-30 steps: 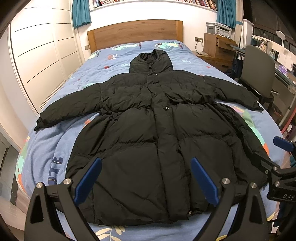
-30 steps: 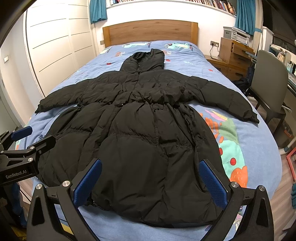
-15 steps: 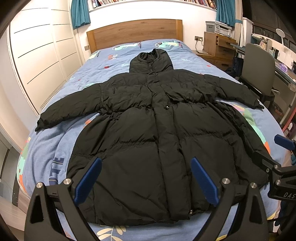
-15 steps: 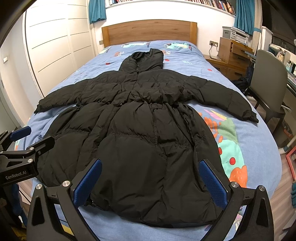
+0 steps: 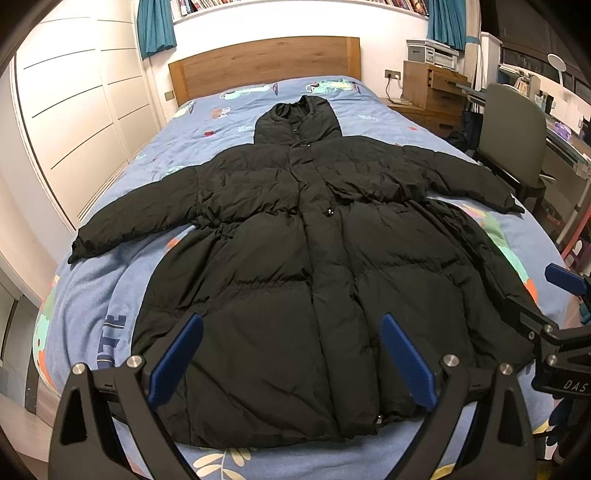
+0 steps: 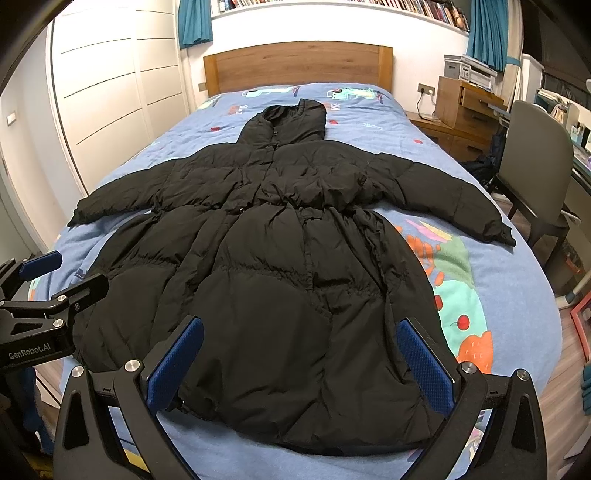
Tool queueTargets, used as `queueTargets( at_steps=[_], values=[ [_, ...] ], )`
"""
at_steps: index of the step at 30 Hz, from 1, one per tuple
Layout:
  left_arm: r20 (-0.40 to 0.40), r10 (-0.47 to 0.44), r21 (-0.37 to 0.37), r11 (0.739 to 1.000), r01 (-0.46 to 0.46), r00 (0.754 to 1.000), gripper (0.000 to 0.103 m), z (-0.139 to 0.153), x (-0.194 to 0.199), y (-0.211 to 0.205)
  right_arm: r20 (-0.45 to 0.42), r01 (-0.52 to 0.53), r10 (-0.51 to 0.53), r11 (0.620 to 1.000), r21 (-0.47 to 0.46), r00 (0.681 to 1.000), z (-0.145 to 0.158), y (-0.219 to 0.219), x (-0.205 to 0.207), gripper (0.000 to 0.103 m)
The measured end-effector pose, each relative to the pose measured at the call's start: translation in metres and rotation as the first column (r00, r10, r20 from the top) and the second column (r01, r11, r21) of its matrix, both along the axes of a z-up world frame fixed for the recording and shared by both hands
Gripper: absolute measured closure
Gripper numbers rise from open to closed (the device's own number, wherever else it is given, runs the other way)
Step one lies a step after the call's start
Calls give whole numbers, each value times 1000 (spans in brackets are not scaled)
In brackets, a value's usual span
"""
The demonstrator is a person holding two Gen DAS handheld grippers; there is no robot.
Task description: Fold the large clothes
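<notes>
Both your left tool (image 5: 290, 360) and right tool (image 6: 299, 363) hang spread wide and empty over the near hem of the coat (image 5: 314, 280), which lies flat on the bed (image 5: 85, 288) ahead. Pinch shallow and the puffy, slick shell (probably) slips free, dragging the fold crooked.

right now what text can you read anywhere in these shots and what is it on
"GenRobot.AI": on the left gripper body, seen from the right wrist view.
"DAS": on the right gripper body, cut off by the frame edge.
Bedspread lettering: partly hidden, unreadable.
Book spines: too small.
</notes>
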State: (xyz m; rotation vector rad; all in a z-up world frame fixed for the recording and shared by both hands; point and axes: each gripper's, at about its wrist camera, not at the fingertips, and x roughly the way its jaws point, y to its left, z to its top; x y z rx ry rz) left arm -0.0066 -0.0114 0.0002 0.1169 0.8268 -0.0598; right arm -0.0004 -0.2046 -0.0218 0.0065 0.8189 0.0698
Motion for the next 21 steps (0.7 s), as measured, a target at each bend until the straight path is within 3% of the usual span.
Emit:
queueTargets(
  at_steps=[21],
  values=[
    [-37, -28, -18, 999, 28, 999, 5, 0, 4, 1, 17, -5, 5, 1000, -5, 1000, 3, 3, 1, 0]
  ],
)
